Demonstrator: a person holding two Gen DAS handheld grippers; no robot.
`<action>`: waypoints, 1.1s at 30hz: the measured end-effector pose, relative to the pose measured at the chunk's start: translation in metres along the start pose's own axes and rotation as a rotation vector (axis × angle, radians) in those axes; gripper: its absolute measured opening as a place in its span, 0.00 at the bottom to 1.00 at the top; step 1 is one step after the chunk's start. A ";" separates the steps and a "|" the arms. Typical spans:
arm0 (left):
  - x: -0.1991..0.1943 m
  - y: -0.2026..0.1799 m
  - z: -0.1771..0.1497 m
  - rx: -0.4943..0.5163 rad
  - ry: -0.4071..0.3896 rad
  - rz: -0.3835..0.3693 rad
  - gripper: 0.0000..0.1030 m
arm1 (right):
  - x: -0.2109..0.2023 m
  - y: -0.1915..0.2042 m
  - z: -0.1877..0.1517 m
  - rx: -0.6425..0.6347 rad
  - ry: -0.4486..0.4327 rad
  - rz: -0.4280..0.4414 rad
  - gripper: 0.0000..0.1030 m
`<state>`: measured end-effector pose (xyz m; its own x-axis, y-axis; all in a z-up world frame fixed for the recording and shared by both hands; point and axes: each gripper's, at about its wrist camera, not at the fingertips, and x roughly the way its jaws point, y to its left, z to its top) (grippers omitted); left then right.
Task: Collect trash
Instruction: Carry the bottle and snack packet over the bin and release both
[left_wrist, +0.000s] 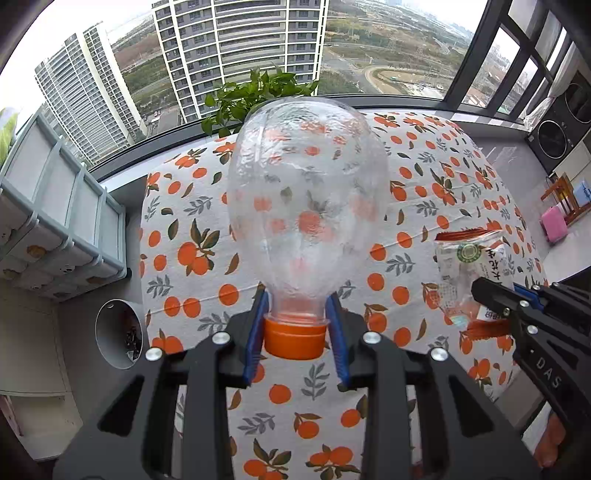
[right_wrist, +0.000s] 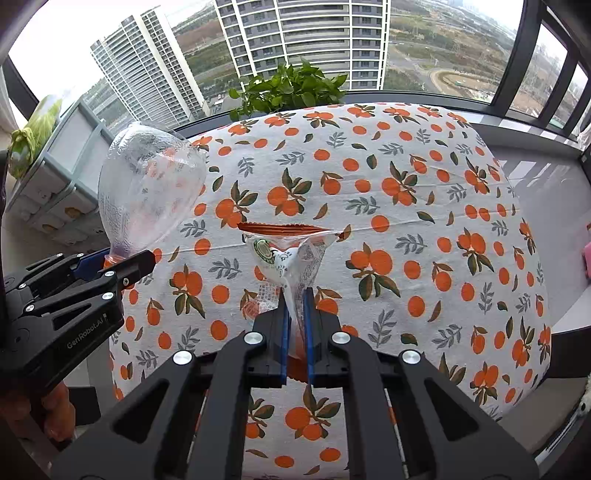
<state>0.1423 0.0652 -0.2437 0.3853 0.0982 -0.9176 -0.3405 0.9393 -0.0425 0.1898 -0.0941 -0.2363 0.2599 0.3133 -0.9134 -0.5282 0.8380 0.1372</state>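
Note:
My left gripper (left_wrist: 296, 310) is shut on the neck of a clear plastic bottle (left_wrist: 306, 192) with an orange cap (left_wrist: 296, 338), held above the table with its base pointing away. It also shows in the right wrist view, the bottle (right_wrist: 147, 192) at the left with the left gripper (right_wrist: 122, 264). My right gripper (right_wrist: 296, 310) is shut on a clear snack wrapper (right_wrist: 288, 254) with orange edges and a green logo, lifted over the table. The wrapper (left_wrist: 469, 269) and right gripper (left_wrist: 506, 295) appear at the right of the left wrist view.
The table (right_wrist: 406, 177) wears a cloth printed with oranges. A white round bin (left_wrist: 118, 334) stands on the floor at the table's left. Grey plastic drawers (left_wrist: 55, 206) stand at the left. A green plant (right_wrist: 291, 88) sits by the window behind the table.

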 end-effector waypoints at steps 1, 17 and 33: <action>-0.005 0.018 -0.004 -0.029 -0.007 0.024 0.31 | 0.003 0.018 0.005 -0.030 0.000 0.014 0.06; -0.060 0.320 -0.120 -0.534 0.022 0.286 0.31 | 0.064 0.347 0.025 -0.503 0.058 0.258 0.06; -0.017 0.505 -0.236 -0.817 0.083 0.398 0.31 | 0.242 0.574 -0.008 -0.695 0.187 0.360 0.06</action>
<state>-0.2390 0.4600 -0.3426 0.0572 0.3119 -0.9484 -0.9487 0.3129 0.0457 -0.0565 0.4593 -0.3817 -0.1293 0.3793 -0.9162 -0.9520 0.2110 0.2217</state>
